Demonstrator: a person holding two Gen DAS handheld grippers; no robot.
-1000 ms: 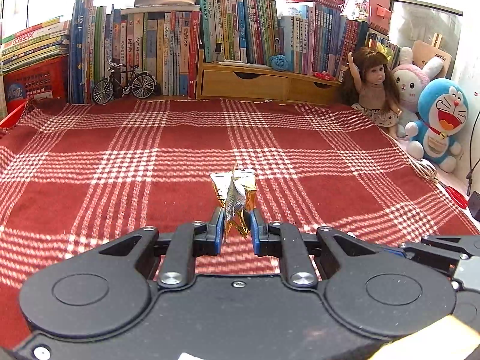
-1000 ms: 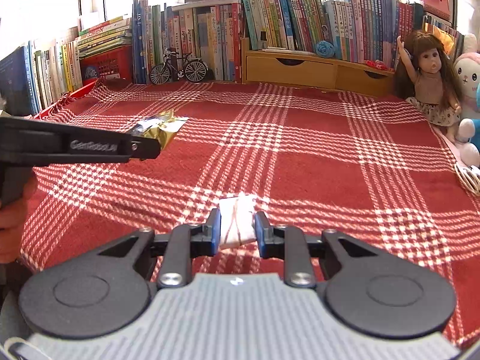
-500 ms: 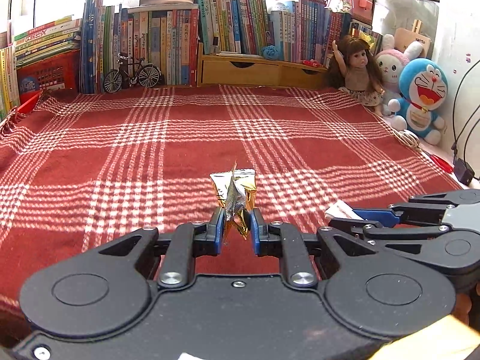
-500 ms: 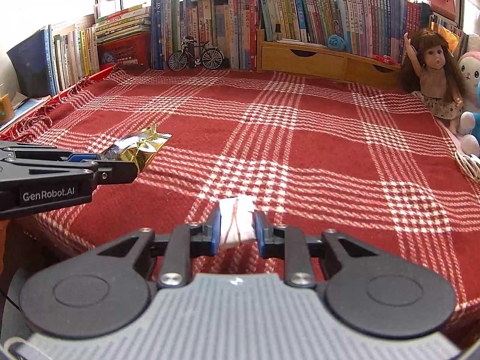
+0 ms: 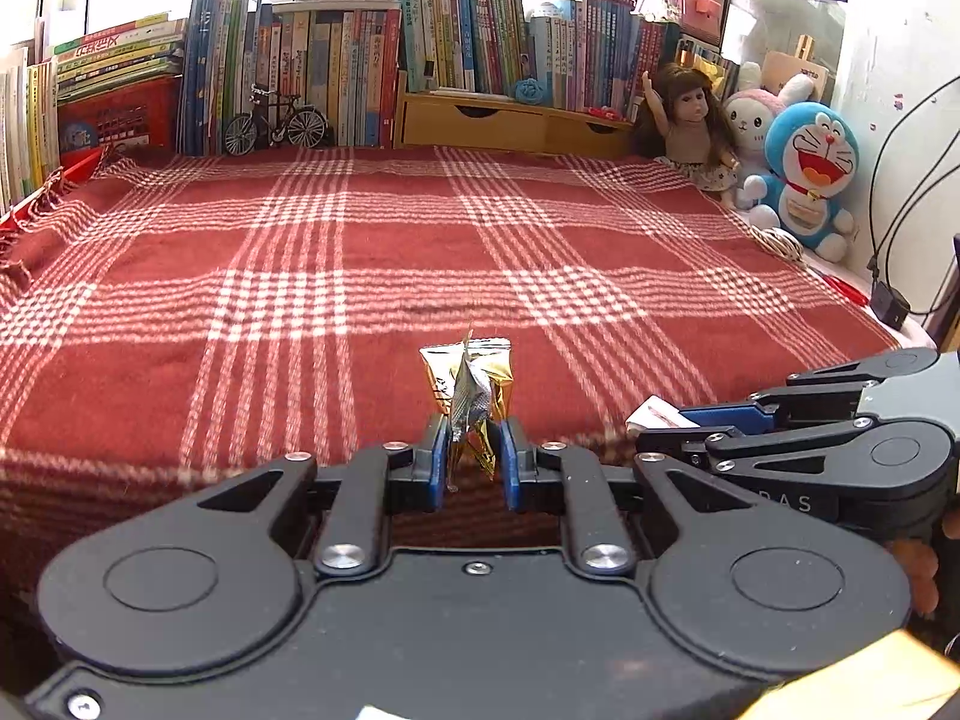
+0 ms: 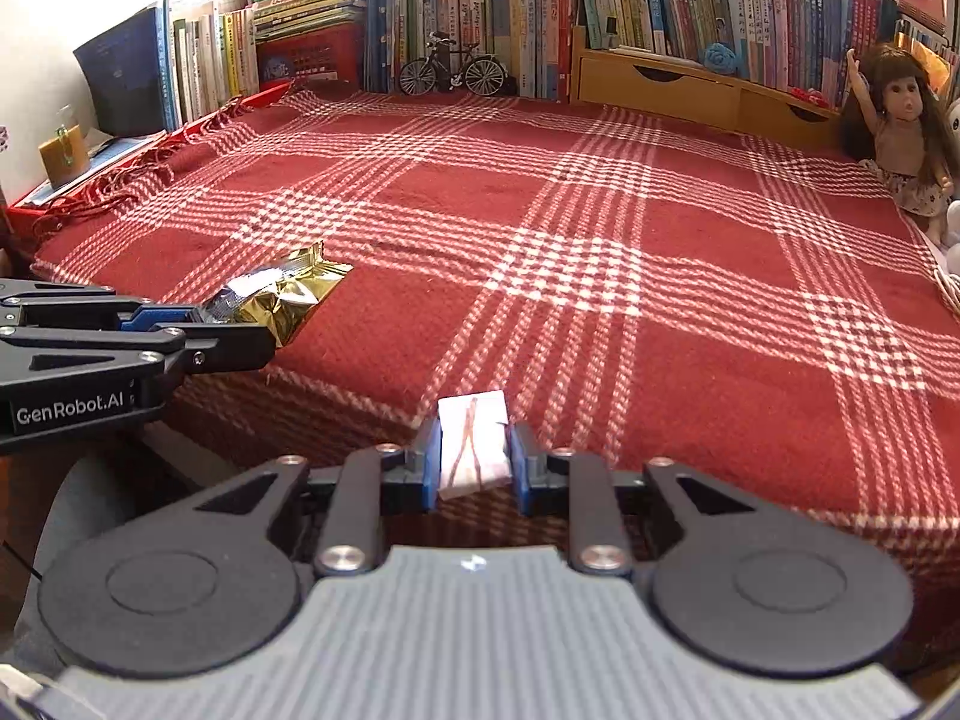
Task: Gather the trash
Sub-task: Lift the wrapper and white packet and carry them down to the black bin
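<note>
My left gripper [image 5: 474, 459] is shut on a crumpled gold and silver foil wrapper [image 5: 471, 390], held upright over the front edge of the red plaid blanket [image 5: 300, 276]. From the right wrist view the same wrapper [image 6: 282, 297] sticks out of the left gripper [image 6: 207, 324] at the left. My right gripper [image 6: 474, 462] is shut on a small white paper packet [image 6: 473, 444] with thin reddish lines. In the left wrist view that right gripper [image 5: 666, 429] shows at the right, with the white packet [image 5: 654, 414] at its tip.
Rows of books [image 5: 336, 84], a model bicycle [image 5: 276, 123] and a wooden drawer unit [image 5: 510, 120] line the back. A doll [image 5: 690, 120] and plush toys [image 5: 804, 168] sit at the right, beside cables [image 5: 900, 192]. A hand [image 5: 918, 564] holds the right gripper.
Both grippers have drawn back toward the blanket's front edge, each still holding its piece of trash. The right gripper has come into the left wrist view.
</note>
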